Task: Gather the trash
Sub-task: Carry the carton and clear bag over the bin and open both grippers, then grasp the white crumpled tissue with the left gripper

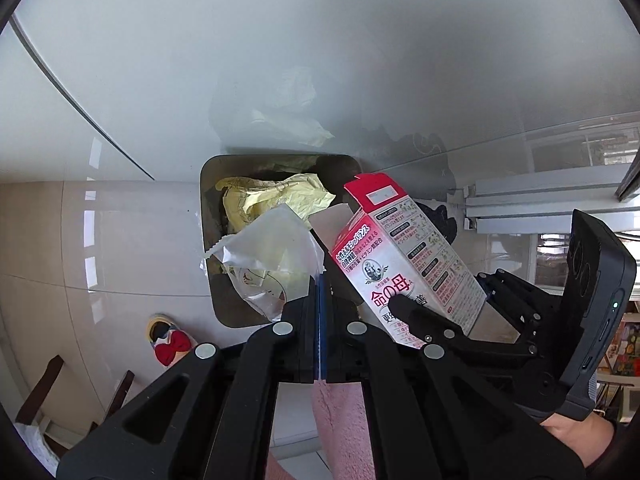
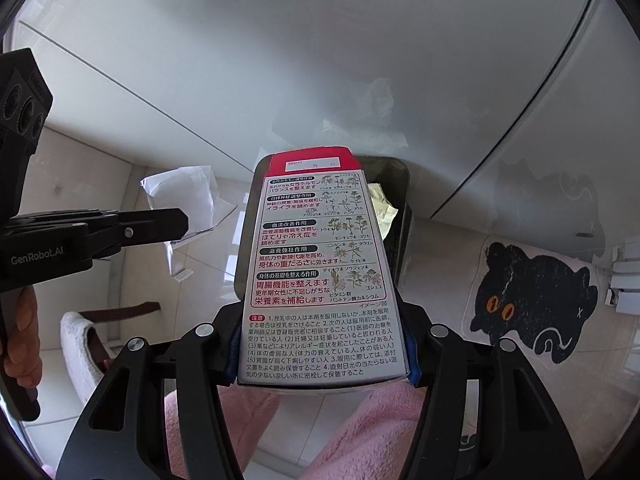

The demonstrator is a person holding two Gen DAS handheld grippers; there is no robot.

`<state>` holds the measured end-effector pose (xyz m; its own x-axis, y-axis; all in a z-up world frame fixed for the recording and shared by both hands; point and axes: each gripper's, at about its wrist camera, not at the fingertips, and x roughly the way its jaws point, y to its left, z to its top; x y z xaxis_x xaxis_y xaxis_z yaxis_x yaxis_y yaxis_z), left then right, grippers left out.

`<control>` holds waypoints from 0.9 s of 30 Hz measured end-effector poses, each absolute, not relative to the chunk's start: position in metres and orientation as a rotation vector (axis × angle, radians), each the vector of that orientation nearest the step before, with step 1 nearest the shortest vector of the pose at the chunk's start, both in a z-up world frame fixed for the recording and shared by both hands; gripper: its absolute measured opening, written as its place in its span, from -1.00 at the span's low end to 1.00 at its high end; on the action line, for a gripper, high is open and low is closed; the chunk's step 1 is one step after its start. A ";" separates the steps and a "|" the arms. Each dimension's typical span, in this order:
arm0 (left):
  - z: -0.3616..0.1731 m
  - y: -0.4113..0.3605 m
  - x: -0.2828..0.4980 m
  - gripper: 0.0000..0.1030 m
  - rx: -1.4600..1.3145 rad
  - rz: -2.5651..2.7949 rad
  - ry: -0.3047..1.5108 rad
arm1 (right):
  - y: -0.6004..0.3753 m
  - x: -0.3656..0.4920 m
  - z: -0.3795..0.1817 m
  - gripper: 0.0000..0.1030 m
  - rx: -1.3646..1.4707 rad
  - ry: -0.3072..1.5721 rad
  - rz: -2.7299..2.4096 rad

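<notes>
My left claw (image 1: 320,296) pinched shut on clear wrapper (image 1: 268,256), held over bin (image 1: 212,200). My right claw (image 2: 324,356) grips red-white box (image 2: 320,264) by its sides, box tilted above bin's (image 2: 402,184) rim. Yellow paper (image 1: 276,196) inside bin. Beyond, cat mat (image 2: 532,304) on floor.

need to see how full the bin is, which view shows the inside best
The left wrist view: the bin is open to the camera, with crumpled yellow paper inside. In the right wrist view the carton hides most of it.
</notes>
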<state>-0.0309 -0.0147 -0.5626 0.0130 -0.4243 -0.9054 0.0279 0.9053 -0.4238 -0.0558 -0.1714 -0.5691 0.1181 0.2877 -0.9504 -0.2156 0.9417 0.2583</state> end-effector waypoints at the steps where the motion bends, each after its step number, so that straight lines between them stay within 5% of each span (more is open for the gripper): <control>1: -0.568 -0.017 -0.029 -1.00 -0.329 -0.363 1.536 | -0.171 -0.055 -0.573 0.16 0.066 1.409 0.365; 5: -0.576 -0.018 -0.022 -0.94 -0.336 -0.365 1.557 | -0.171 -0.047 -0.581 0.19 0.099 1.411 0.351; 7: -0.575 -0.015 -0.020 -0.58 -0.351 -0.357 1.554 | -0.172 -0.045 -0.581 0.28 0.120 1.410 0.352; 11: -0.567 -0.010 -0.016 -0.22 -0.336 -0.338 1.535 | -0.175 -0.042 -0.576 0.66 0.108 1.389 0.324; 19: -0.527 0.001 -0.020 0.12 -0.289 -0.300 1.485 | -0.183 -0.048 -0.542 0.75 0.067 1.367 0.329; 27: -0.449 -0.001 -0.033 0.43 -0.231 -0.287 1.402 | -0.203 -0.056 -0.451 0.93 0.115 1.264 0.336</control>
